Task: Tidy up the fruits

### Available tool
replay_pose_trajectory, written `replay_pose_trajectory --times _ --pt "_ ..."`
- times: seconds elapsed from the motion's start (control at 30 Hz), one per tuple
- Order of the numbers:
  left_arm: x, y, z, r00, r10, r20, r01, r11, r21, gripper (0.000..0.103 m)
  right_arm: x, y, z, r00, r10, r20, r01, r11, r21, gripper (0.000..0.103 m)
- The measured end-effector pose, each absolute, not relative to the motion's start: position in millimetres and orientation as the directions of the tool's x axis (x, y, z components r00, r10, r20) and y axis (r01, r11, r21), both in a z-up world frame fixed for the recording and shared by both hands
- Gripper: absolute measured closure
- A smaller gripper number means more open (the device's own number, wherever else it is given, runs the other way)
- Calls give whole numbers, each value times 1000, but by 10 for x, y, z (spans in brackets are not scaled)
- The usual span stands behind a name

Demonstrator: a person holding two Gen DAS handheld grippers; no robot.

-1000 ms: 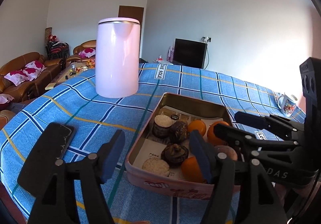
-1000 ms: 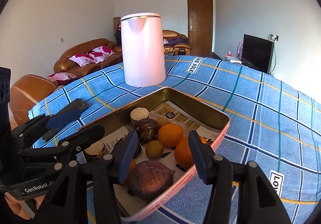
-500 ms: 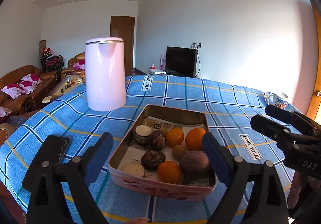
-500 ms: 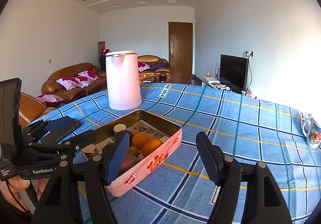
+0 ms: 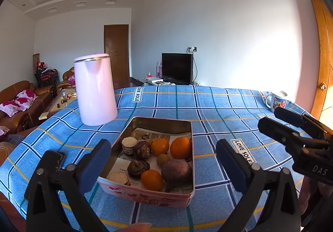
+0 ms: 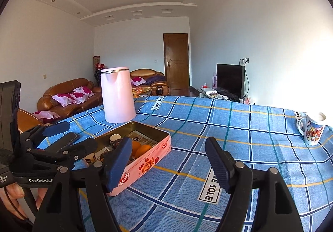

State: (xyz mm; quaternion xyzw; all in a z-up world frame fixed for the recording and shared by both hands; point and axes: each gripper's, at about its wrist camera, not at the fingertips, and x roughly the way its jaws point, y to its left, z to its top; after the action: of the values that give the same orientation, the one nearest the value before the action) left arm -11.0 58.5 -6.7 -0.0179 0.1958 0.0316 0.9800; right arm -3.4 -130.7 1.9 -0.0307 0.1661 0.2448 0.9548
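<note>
Both tongs — left tongs (image 5: pixel 163 164) and right tongs (image 6: pixel 168 161) — are hanging apart and empty above the tabletop (image 5: pixel 208 107); the fruits (image 5: pixel 180 147) are sitting in the tin (image 5: pixel 145 192), so sorting seems finished — next, probably nothing.

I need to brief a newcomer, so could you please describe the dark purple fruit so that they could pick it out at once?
On the blue checked tablecloth, in front of the pink kettle, sits a pink tin of fruit. The purple fruit lies in its near right corner, the largest piece, dull purple beside bright oranges.
</note>
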Motion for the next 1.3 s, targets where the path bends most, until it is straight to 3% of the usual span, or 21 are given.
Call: replay_pose_trajectory --times 1.3 --pt "-147 536 -34 924 57 -379 -77 996 -38 0 -110 -1411 10 828 459 -321 -475 879 32 28"
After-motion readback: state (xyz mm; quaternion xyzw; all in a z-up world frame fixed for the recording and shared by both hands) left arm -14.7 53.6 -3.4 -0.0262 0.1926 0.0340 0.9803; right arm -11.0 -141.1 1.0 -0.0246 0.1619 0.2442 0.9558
